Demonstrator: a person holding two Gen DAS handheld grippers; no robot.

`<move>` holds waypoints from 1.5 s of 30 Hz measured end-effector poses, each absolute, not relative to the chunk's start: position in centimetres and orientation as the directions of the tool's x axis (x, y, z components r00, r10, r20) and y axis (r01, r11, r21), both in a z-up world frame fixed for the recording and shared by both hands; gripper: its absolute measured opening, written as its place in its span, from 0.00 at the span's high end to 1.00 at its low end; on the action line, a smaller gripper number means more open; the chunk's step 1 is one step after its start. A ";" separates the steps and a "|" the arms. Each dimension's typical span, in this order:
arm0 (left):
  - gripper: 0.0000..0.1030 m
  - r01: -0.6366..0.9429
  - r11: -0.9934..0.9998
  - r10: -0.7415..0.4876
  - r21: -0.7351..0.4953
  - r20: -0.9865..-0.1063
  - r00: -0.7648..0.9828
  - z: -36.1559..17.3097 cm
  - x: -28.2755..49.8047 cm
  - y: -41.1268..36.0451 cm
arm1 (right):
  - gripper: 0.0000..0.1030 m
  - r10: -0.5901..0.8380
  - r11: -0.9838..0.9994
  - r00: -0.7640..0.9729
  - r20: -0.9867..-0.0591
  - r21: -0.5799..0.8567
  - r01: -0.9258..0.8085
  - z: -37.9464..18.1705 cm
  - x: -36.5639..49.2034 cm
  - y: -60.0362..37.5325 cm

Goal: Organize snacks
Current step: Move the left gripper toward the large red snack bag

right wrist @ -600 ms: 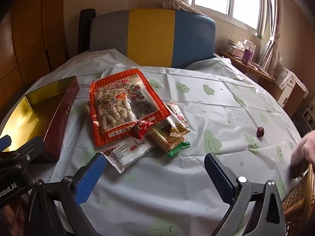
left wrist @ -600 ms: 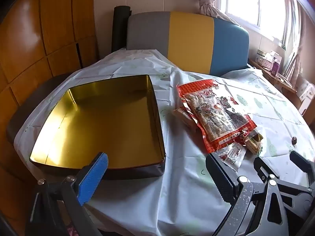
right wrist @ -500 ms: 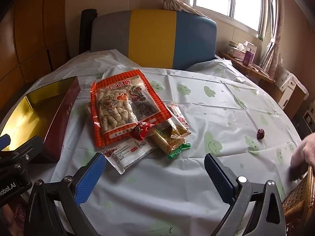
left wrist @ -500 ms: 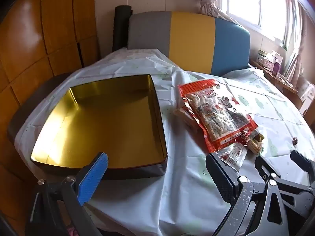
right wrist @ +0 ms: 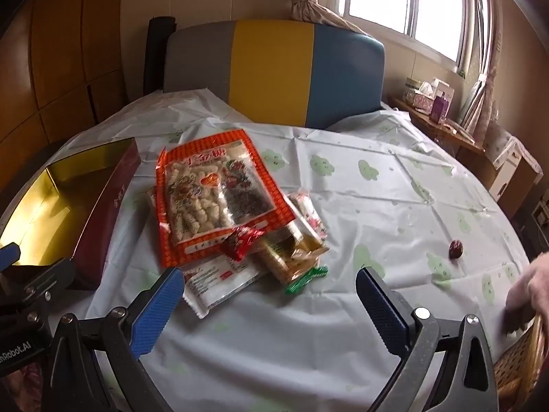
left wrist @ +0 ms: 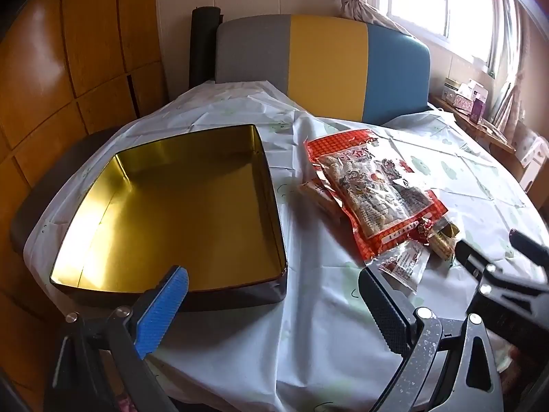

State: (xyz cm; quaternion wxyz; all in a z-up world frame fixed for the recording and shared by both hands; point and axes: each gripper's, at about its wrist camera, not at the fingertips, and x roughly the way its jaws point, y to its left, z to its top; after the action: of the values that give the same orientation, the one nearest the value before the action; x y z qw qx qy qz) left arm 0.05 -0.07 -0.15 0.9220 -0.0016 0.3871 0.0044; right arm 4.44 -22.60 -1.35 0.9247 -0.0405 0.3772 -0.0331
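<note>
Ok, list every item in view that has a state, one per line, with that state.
Gold tin: open, lidless, nothing inside.
Large red snack bag: sealed, lying flat on top of the pile.
White packet: sealed, flat, partly under the red bag.
Green-wrapped candy: wrapped, lying alone beside the pile.
Left gripper: open, holding nothing.
Right gripper: open, holding nothing.

Your left tongs [left wrist: 272, 304] and right tongs [right wrist: 269, 304] look alike: black angular frames with silver screw heads, a bright blue textured pad at 8 o'clock and a darker one at 4 o'clock. White lettering marks the left frame's side.
</note>
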 end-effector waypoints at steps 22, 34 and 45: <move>0.03 0.013 1.000 -0.005 0.006 -0.718 0.696 0.0 0.1 -0.5 | 0.01 -0.156 0.977 0.768 -0.621 -0.209 0.029 3.0 8.2 -27.1; 0.03 0.021 1.000 -0.005 0.014 -0.713 0.701 0.1 0.1 -1.0 | 0.01 -0.189 0.972 0.772 -0.606 -0.229 0.057 3.8 8.8 -29.4; 0.03 0.063 0.998 -0.057 -0.019 -0.721 0.691 0.4 0.4 -1.5 | 0.01 -0.168 0.974 0.751 -0.639 -0.226 0.025 3.5 11.3 -32.2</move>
State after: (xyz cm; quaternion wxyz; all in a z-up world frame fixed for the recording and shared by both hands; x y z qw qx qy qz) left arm 0.42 -1.49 0.41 0.9194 0.0035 0.3920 -0.0326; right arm 11.31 -32.21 3.47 0.9300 -0.1020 0.3494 -0.0518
